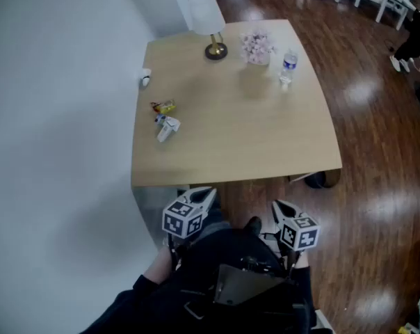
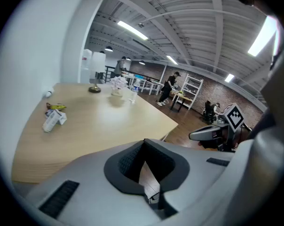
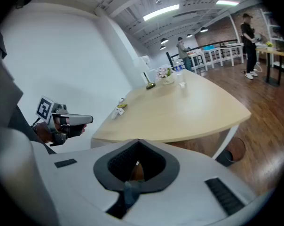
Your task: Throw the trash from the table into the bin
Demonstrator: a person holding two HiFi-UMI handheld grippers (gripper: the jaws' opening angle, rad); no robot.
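Both claws sit close in front of us, short of the table's near edge. The left gripper (image 1: pixel 204 195) is clenched on nothing, and the right gripper (image 1: pixel 281 207) is clenched and empty too. Just ahead of the right one and slightly to its right, under the table (image 1: pixel 265 145) corner, stands a dark round tub (image 1: pixel 320 179) that we take for the bin. The trash lies ahead of the left gripper and a little to its left, well apart from the right one, so we judge the left hand nearer. First comes a white carton (image 1: pixel 167 128), its long axis running away from that claw and slanting slightly right. Just beyond it lies a yellow wrapper (image 1: pixel 164 106), and farther still a small white scrap (image 1: pixel 146 80) at the left edge.
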